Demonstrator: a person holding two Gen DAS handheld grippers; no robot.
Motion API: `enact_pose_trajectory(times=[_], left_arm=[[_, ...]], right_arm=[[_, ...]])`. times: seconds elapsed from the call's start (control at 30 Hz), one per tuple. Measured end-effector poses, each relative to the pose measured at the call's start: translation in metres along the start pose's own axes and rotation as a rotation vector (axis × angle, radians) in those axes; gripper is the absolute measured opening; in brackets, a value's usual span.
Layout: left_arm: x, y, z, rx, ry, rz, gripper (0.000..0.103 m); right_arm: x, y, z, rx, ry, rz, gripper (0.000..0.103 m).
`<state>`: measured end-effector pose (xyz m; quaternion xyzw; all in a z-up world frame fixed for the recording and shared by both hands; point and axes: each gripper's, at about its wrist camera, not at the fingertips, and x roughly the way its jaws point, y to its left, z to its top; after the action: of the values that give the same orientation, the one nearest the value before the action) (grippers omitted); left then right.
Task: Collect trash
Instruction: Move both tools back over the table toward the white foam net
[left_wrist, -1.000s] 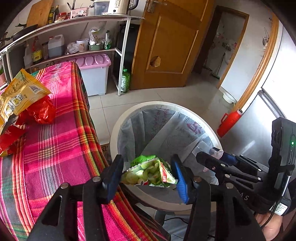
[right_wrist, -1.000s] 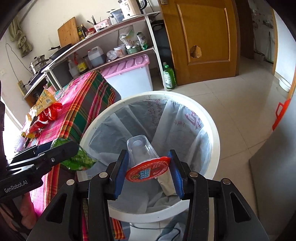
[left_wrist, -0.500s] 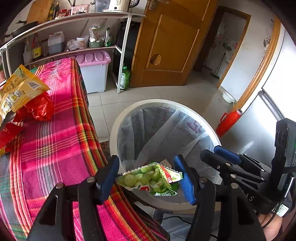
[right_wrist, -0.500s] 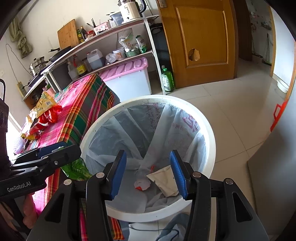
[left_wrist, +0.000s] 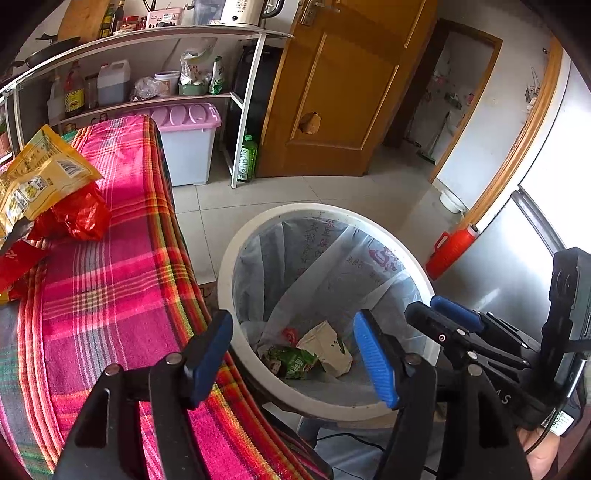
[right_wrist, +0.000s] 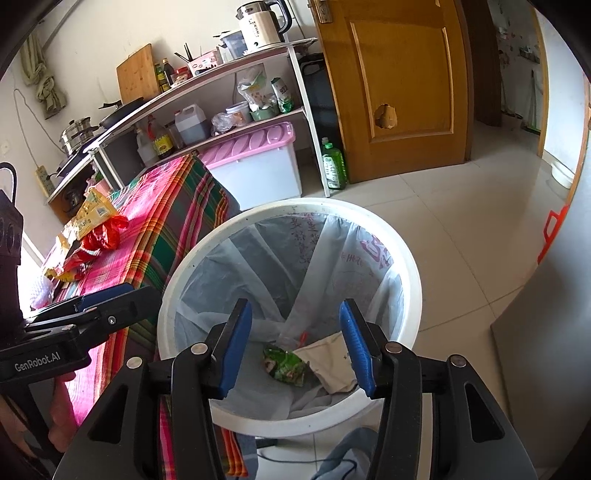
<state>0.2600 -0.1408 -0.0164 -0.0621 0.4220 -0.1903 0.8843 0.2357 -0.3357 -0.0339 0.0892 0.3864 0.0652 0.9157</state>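
White bin rim (left_wrist: 229, 266) touches the tablecloth edge (left_wrist: 177, 236); bare floor (right_wrist: 461, 221) beyond.

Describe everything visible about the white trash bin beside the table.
The round white plastic trash bin stands upright on the pale tiled floor, close beside the table's hanging pink plaid cloth; whether they touch is unclear. A translucent white bag liner with red printing is folded over its wide rim. At the bottom lie a crumpled green snack wrapper, a beige paper carton and a small red-and-white scrap. Nothing grips the bin.
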Motion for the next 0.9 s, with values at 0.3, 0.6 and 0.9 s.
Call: enact_pose_trajectory(times=[0.3, 0.6, 0.9], left_arm=[[-0.041, 0.009, -0.004, -0.023, -0.102, 0.001, 0.070], [-0.104, 0.029, -0.018, -0.027, -0.220, 0.045, 0.070], [-0.158, 0.062, -0.046, -0.068, -0.311, 0.115, 0.070]], right_arm=[[-0.032, 0.020, 0.002, -0.029, -0.079, 0.046, 0.051], [-0.070, 0.070, 0.002, -0.101, -0.160, 0.108, 0.051], [-0.088, 0.121, -0.004, -0.163, -0.177, 0.201, 0.051]])
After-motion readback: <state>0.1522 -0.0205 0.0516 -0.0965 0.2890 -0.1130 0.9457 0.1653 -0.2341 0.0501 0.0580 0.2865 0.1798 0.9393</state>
